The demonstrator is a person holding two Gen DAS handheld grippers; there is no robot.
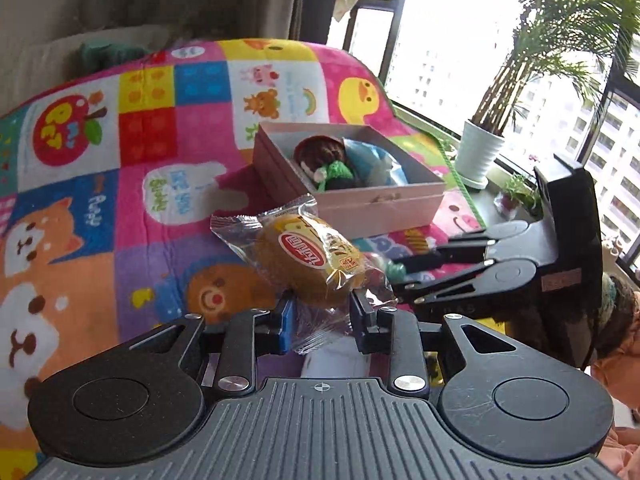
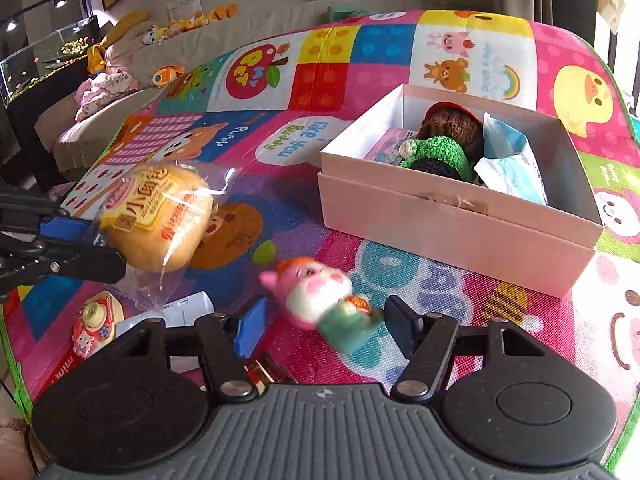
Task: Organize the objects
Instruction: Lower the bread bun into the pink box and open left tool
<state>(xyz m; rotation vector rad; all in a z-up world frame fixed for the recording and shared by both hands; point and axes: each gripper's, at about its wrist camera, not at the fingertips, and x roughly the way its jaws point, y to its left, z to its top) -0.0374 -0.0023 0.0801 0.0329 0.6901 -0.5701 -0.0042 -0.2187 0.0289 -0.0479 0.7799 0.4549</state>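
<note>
1. The left gripper [image 1: 322, 316] has its jaws clamped on the clear wrapper of a packaged bun [image 1: 308, 260], held in the air above the patchwork play mat [image 1: 168, 168].
2. Only the right wrist view shows the pig figurine [image 2: 324, 300], blurred, between the right gripper's [image 2: 326, 330] jaws; whether the pads touch it I cannot tell.
3. The pink box [image 2: 452, 216] sits on the mat, holding a knitted doll [image 2: 444, 148] and a blue-white packet [image 2: 512, 168].
4. Only the left view shows the window and potted palm [image 1: 480, 152].

1. The left gripper [image 1: 322, 314] has black linkage arms, silver round screws, a ribbed grey base and a blue pad at 9 o'clock.
2. The right gripper [image 2: 324, 326] has the same build and a crosshair mark at 6 o'clock.
</note>
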